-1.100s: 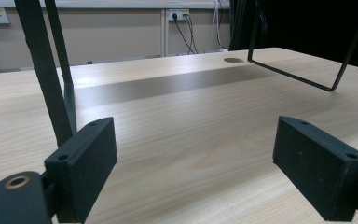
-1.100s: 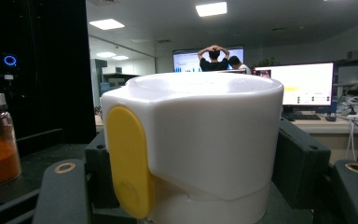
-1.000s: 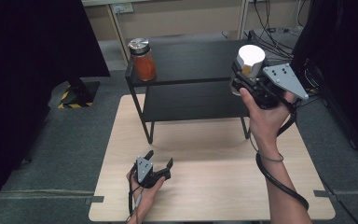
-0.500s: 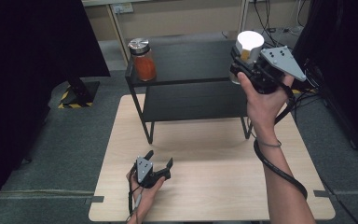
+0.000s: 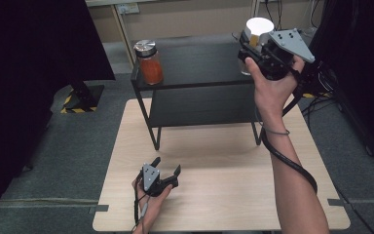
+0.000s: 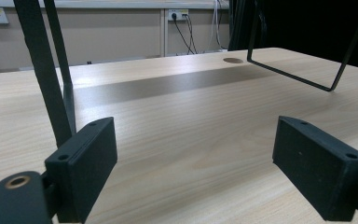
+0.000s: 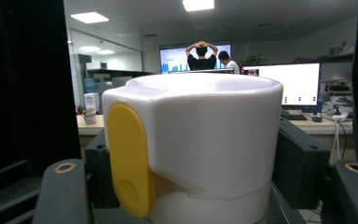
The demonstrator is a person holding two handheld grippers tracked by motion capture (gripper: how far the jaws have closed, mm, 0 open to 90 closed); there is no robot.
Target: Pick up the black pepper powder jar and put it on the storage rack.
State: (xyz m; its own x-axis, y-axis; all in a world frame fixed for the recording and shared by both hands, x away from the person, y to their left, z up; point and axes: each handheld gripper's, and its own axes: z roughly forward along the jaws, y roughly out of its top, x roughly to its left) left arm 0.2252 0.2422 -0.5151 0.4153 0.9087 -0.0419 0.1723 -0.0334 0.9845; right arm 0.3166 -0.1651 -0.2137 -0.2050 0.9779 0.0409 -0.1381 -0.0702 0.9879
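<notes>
My right gripper (image 5: 254, 46) is held up over the right end of the black shelf rack (image 5: 199, 58), shut on a white-lidded container (image 5: 259, 25). In the right gripper view the container's white cap (image 7: 205, 135) has a yellow tab (image 7: 126, 158) on its left side, and the black pads (image 7: 300, 163) press on both sides of it. The left gripper (image 5: 167, 164) rests on the wooden table (image 5: 224, 161) near its front edge, held in a hand. Its jaws stand open with nothing between them, and bare tabletop shows between the pads (image 6: 86, 168).
A jar of orange stuff with a silver lid (image 5: 148, 63) stands on the rack's top at the left end. The rack's leg (image 6: 51, 79) rises just left of the left gripper. Cables (image 5: 321, 92) lie on the floor at the right. A dark curtain (image 5: 34, 58) hangs at the left.
My right hand has risen with the white-lidded container and now holds it higher over the rack's right end. The left gripper has stayed in place.
</notes>
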